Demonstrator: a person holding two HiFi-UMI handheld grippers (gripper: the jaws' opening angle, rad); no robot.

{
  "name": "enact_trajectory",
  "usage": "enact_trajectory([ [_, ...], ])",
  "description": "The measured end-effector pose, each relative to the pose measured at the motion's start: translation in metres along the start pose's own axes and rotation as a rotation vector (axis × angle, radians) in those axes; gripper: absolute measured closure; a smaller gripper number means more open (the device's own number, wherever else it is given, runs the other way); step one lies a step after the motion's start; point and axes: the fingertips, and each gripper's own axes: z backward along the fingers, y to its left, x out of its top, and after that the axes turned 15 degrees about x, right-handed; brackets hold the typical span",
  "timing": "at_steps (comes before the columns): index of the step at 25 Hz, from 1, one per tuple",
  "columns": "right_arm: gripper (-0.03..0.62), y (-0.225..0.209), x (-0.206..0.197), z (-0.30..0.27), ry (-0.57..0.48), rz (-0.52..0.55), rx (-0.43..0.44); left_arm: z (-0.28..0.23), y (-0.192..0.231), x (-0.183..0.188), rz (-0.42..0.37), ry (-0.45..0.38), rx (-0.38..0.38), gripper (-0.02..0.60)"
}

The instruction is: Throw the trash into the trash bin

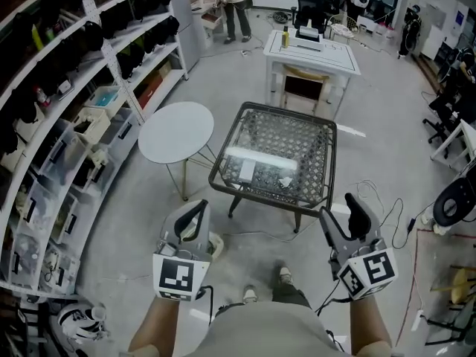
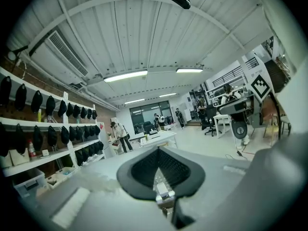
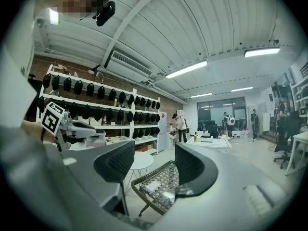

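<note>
Two white scraps of paper trash, one flat [image 1: 242, 167] and one crumpled [image 1: 285, 182], lie on a glass-topped wicker table [image 1: 322, 136] just ahead of me. In the right gripper view the same scraps [image 3: 153, 186] show on the table [image 3: 139, 182] between the jaws. My left gripper [image 1: 195, 216] is held at waist height short of the table. Its jaws are shut, and I see nothing between them [image 2: 159, 170]. My right gripper [image 1: 345, 213] hangs level beside it, open and empty [image 3: 153, 162]. I can pick out no trash bin.
A round white side table [image 1: 177, 132] stands left of the wicker table. Long shelves [image 1: 82, 117] with dark caps and boxes run along the left wall. A white desk [image 1: 312, 54] stands farther back, with a person [image 1: 232, 6] beyond. Cables [image 1: 387, 207] trail on the floor at right.
</note>
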Motion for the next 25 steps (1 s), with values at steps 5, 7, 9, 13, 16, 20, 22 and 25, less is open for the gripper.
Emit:
enact_trajectory([
  [5,0.327,-0.031,-0.015,-0.023,0.026,-0.014,0.036,-0.027,-0.005,-0.009,0.037,0.048,0.038,0.580],
  [7,0.327,-0.044,-0.020,-0.033,0.037,-0.017,0.055,-0.039,-0.007,-0.012,0.019,0.054,0.043,0.578],
  [9,0.327,-0.057,-0.026,-0.044,0.052,-0.021,0.078,-0.052,-0.010,-0.015,0.006,0.060,0.047,0.580],
  [13,0.327,-0.085,-0.047,-0.070,0.086,-0.032,0.126,-0.077,-0.022,-0.022,0.075,0.108,0.085,0.580],
  [16,0.327,-0.106,-0.068,-0.092,0.120,-0.037,0.160,-0.099,-0.029,-0.032,0.020,0.113,0.084,0.580],
  [20,0.329,-0.131,-0.102,-0.122,0.174,-0.039,0.203,-0.127,-0.038,-0.051,0.026,0.160,0.102,0.580],
  [22,0.329,-0.141,-0.122,-0.138,0.196,-0.051,0.228,-0.140,-0.042,-0.063,0.030,0.189,0.111,0.578],
  [25,0.330,-0.154,-0.151,-0.162,0.228,-0.070,0.273,-0.158,-0.048,-0.081,0.037,0.235,0.125,0.578],
])
